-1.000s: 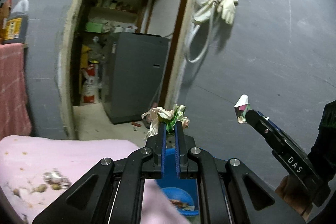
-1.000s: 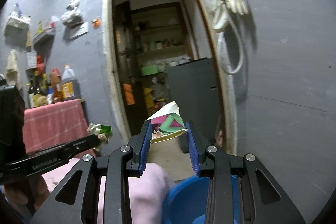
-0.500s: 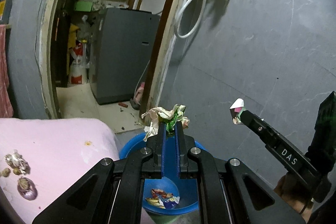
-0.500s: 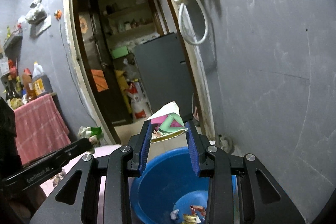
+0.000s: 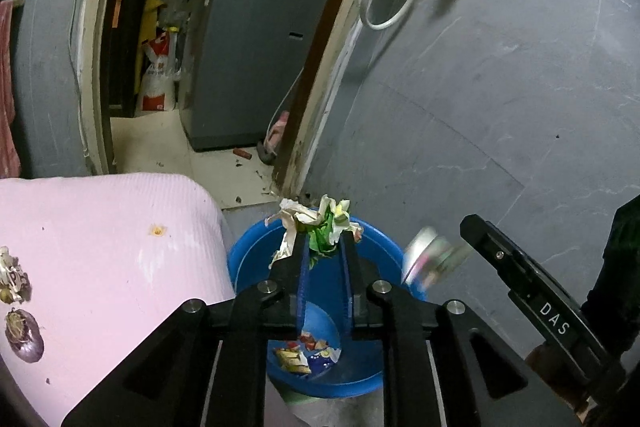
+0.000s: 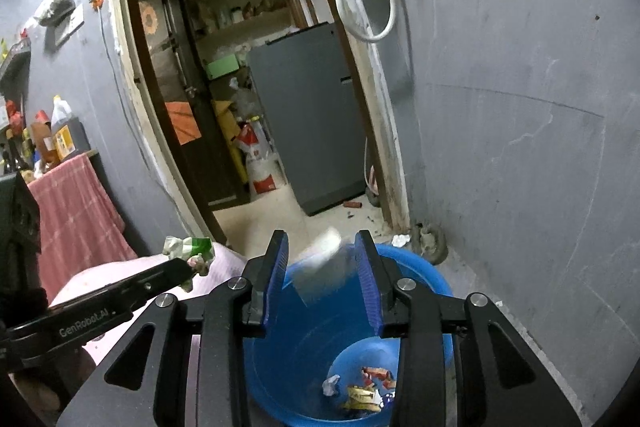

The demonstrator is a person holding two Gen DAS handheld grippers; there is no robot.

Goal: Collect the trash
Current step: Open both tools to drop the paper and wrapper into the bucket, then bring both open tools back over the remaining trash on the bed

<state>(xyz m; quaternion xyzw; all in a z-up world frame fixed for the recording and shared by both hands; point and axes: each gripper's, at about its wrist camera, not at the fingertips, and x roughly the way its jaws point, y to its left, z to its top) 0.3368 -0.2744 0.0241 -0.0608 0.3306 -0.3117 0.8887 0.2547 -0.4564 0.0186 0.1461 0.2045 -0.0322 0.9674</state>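
Several wrappers (image 6: 364,393) litter the blue bucket (image 6: 424,277); left tongs (image 5: 325,241) pinch crumpled paper (image 5: 316,219), right tongs (image 6: 322,251) just parted.

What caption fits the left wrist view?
Left tongs carry crumpled paper over the blue bucket; a blurred scrap falls beside the right tongs.

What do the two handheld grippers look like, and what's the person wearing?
Both are matte black linkage frames with silver pivot screws and blue ribbed finger pads. The right gripper shows white "DAS" lettering on its side in the left wrist view; the left gripper reads "GenRobot.AI" in the right wrist view. No cables are visible. A dark sleeve shows behind the right gripper.
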